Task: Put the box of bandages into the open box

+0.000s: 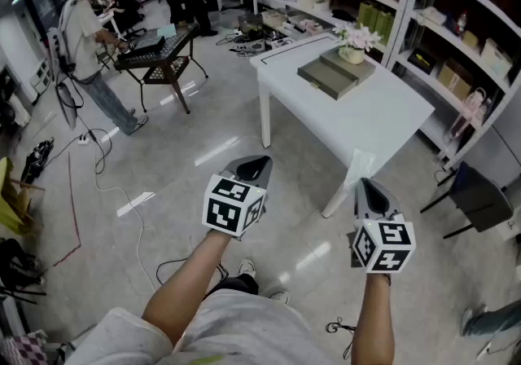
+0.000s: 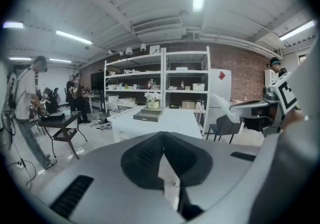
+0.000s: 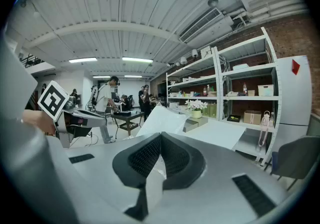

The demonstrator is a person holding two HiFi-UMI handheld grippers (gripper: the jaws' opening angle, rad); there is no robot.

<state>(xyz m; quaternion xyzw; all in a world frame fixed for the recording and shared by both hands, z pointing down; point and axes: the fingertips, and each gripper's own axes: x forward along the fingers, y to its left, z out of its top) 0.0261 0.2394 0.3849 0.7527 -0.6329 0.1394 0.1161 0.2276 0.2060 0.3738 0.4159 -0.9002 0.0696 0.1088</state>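
Flat grey box lies on white table, just beside flower pot. Long axis unclear at this range. Bandage box not discernible. Left gripper and right gripper both clenched on nothing, over floor, short of table.

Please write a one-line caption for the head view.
Left claw and right claw, both shut, held before the white table.

You hold your left gripper and right gripper out in front, side by side — each one's jaws pressed together.
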